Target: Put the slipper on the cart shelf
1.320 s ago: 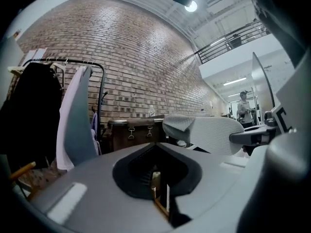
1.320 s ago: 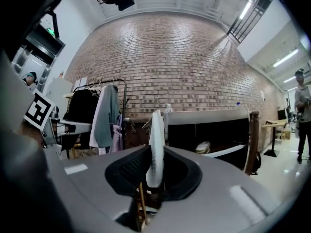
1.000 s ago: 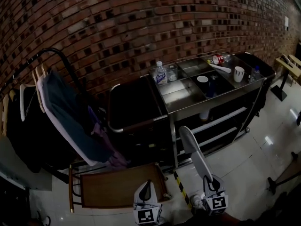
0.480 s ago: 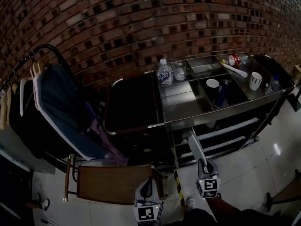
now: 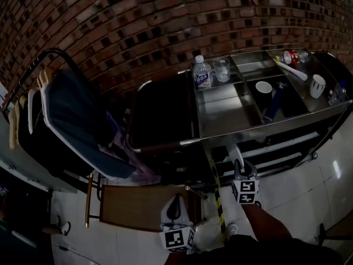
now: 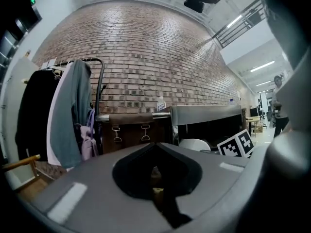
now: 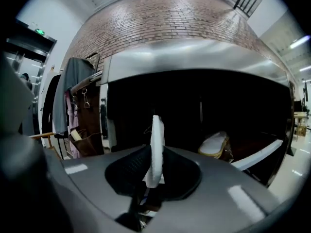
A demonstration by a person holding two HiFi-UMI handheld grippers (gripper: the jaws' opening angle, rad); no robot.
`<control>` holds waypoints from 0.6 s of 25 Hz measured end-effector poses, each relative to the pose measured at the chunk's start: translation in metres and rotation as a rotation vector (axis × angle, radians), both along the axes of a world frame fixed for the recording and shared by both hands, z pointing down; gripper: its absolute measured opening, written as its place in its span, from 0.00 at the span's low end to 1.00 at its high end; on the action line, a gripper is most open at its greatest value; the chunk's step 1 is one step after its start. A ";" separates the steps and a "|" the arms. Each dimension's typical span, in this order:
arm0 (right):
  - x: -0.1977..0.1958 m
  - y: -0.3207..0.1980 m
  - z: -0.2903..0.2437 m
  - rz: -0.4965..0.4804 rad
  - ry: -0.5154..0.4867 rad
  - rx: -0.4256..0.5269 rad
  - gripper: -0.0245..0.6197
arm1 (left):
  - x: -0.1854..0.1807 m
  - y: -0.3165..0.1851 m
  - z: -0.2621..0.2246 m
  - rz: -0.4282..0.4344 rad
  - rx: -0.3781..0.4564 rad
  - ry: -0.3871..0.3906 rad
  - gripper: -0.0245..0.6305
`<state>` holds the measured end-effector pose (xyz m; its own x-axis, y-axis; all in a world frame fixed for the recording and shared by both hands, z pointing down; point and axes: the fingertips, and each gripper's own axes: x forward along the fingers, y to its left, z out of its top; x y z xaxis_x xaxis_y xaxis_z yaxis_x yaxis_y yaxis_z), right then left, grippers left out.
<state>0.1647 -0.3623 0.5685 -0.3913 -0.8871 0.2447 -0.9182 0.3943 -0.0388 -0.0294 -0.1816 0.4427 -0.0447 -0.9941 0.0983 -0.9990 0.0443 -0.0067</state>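
In the right gripper view, a white slipper [image 7: 156, 147] stands edge-on between the jaws of my right gripper [image 7: 154, 168], which is shut on it. The slipper's toe points into the dark lower shelf [image 7: 194, 110] of the steel cart. In the head view the right gripper [image 5: 239, 169] is just in front of the cart's lower shelves [image 5: 276, 148]. The slipper [image 5: 233, 149] reaches in under the top tray. My left gripper [image 5: 175, 202] hangs low over a wooden chair, shut and with nothing in it. The left gripper view shows the left gripper [image 6: 154, 173] with its jaws together.
A second pale slipper [image 7: 214, 144] lies on the shelf to the right. The cart top [image 5: 226, 112] carries a bottle [image 5: 202, 73], a glass [image 5: 222, 68] and cups. At the left are a clothes rack with garments [image 5: 74, 120] and a wooden chair [image 5: 138, 206]. Striped tape [image 5: 217, 195] runs across the floor.
My right gripper has carried the slipper forward, from out over the floor to the cart's lower shelves. The left gripper has stayed low by the chair.
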 end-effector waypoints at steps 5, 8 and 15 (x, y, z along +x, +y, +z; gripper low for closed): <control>-0.007 -0.019 0.011 0.021 -0.045 -0.054 0.13 | 0.004 -0.007 0.011 0.001 -0.009 -0.001 0.06; -0.006 -0.031 0.020 0.063 -0.081 -0.090 0.13 | 0.008 -0.010 0.021 0.009 -0.019 0.006 0.06; -0.012 -0.049 0.043 0.132 -0.077 -0.151 0.13 | 0.015 -0.015 0.027 0.035 -0.044 0.021 0.06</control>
